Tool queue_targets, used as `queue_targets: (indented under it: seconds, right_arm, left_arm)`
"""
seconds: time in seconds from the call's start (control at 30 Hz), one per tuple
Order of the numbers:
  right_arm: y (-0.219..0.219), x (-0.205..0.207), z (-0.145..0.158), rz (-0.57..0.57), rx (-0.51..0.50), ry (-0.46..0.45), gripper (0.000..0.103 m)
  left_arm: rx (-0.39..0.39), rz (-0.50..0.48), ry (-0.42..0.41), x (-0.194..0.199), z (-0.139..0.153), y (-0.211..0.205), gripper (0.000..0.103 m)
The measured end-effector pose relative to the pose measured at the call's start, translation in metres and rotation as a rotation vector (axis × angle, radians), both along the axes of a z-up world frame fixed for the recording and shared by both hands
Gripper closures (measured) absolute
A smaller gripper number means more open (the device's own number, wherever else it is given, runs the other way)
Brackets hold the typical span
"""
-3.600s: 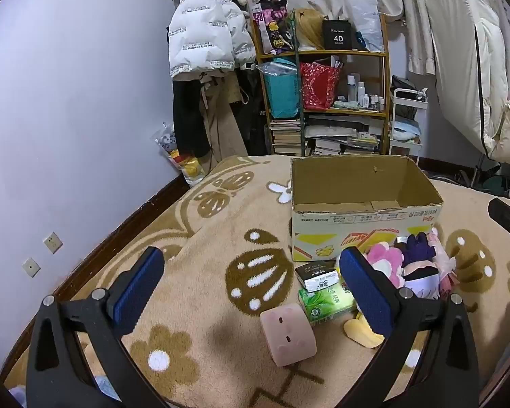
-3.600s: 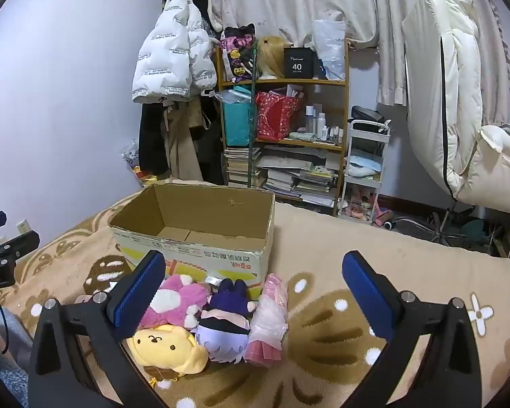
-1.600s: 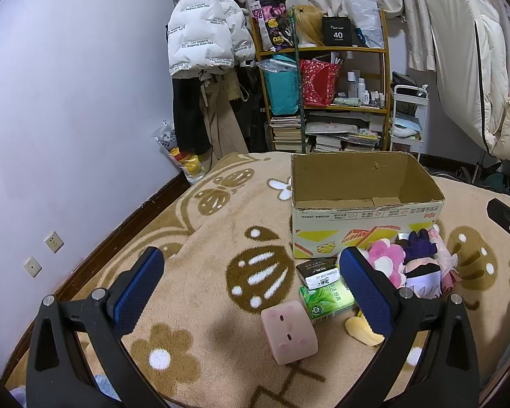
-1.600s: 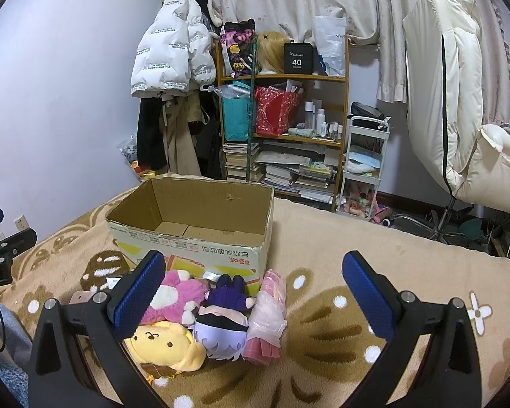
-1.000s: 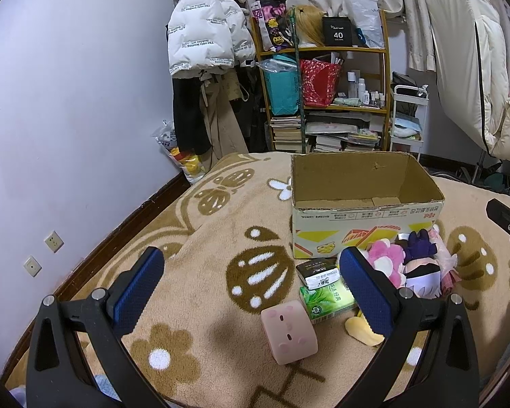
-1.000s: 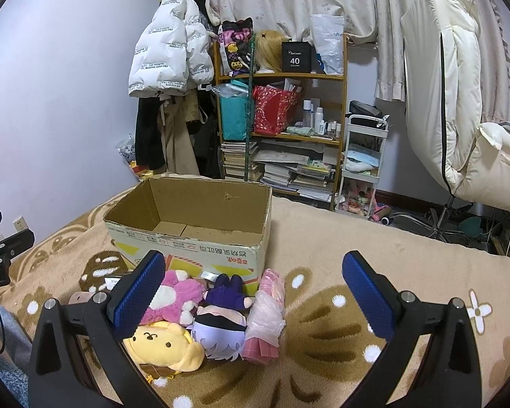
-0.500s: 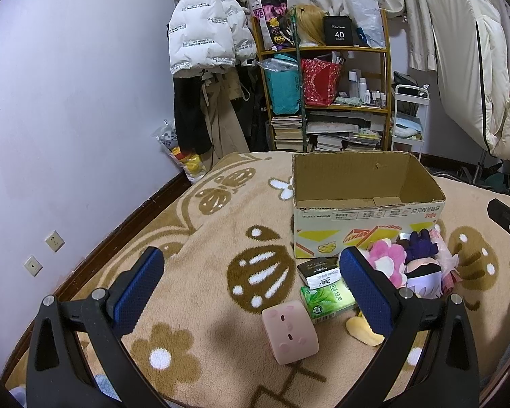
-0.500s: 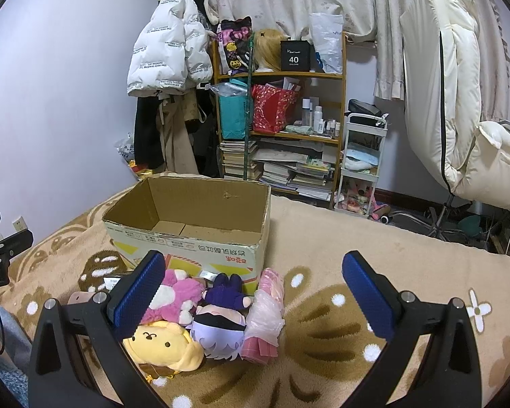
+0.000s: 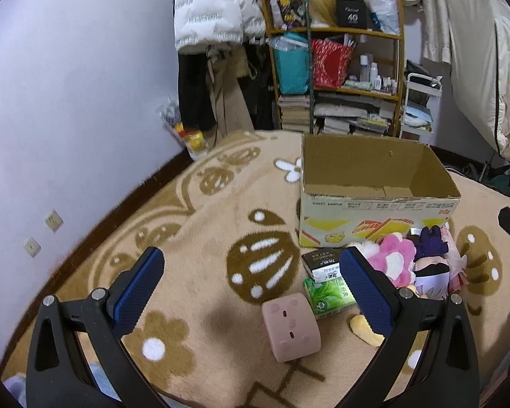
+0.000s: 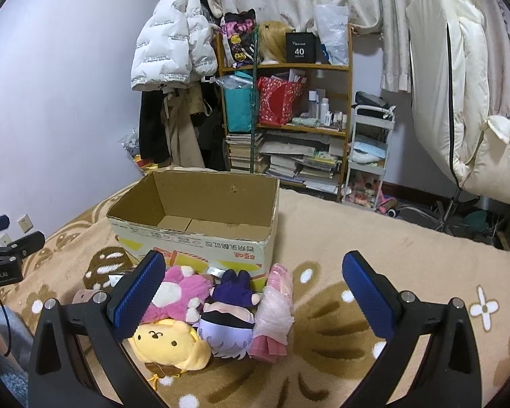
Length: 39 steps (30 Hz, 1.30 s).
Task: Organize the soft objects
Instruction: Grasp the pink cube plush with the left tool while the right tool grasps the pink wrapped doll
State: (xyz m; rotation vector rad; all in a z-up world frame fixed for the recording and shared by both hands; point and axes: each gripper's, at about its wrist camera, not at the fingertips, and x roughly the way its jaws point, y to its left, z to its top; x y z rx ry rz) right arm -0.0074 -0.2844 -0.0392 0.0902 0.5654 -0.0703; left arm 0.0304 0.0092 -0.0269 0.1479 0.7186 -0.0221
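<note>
An open, empty cardboard box (image 9: 374, 183) (image 10: 200, 204) stands on the beige patterned rug. In front of it lie soft toys: a pink plush (image 10: 180, 289) (image 9: 392, 261), a purple-haired doll (image 10: 229, 319) (image 9: 428, 265), a yellow plush (image 10: 168, 343) and a pink bagged item (image 10: 275, 312). A pink cube cushion (image 9: 290, 329), a green tissue pack (image 9: 328, 295) and a dark pack (image 9: 321, 265) lie to the left of the toys. My left gripper (image 9: 251, 292) is open and empty above the cube. My right gripper (image 10: 255, 292) is open and empty above the toys.
A wooden shelf (image 10: 289, 119) full of books and bags stands behind the box, with coats (image 10: 173, 51) hanging to its left. A white cart (image 10: 367, 156) and a cream chair (image 10: 459, 85) are at the right. The wall (image 9: 68, 102) runs along the rug's left edge.
Both grippers have drifted only slightly; the views shift a little. Nothing on the rug has moved and both grippers have stayed open.
</note>
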Motion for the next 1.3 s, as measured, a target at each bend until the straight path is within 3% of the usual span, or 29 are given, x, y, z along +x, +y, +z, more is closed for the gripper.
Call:
queue_targets:
  seconds: [0.37, 0.77, 1.07, 1.13, 1.3]
  right_arm:
    - [-0.018, 0.038, -0.034, -0.062, 0.058, 0.117, 0.000]
    - [-0.049, 0.082, -0.077, -0.135, 0.147, 0.280, 0.000]
    - [-0.062, 0.102, -0.117, -0.153, 0.212, 0.411, 0.017]
    - [-0.064, 0.102, -0.121, -0.156, 0.219, 0.423, 0.019]
    - [-0.066, 0.103, -0.127, -0.141, 0.241, 0.441, 0.035]
  left_arm:
    - [-0.093, 0.034, 0.231, 0.041, -0.039, -0.001, 0.001]
    - [-0.056, 0.028, 0.401, 0.076, -0.080, -0.011, 0.001]
    - [-0.046, 0.031, 0.522, 0.090, -0.112, -0.011, 0.001]
    - [-0.064, 0.034, 0.547, 0.091, -0.117, -0.009, 0.001]
    - [-0.129, 0.031, 0.598, 0.093, -0.123, -0.006, 0.004]
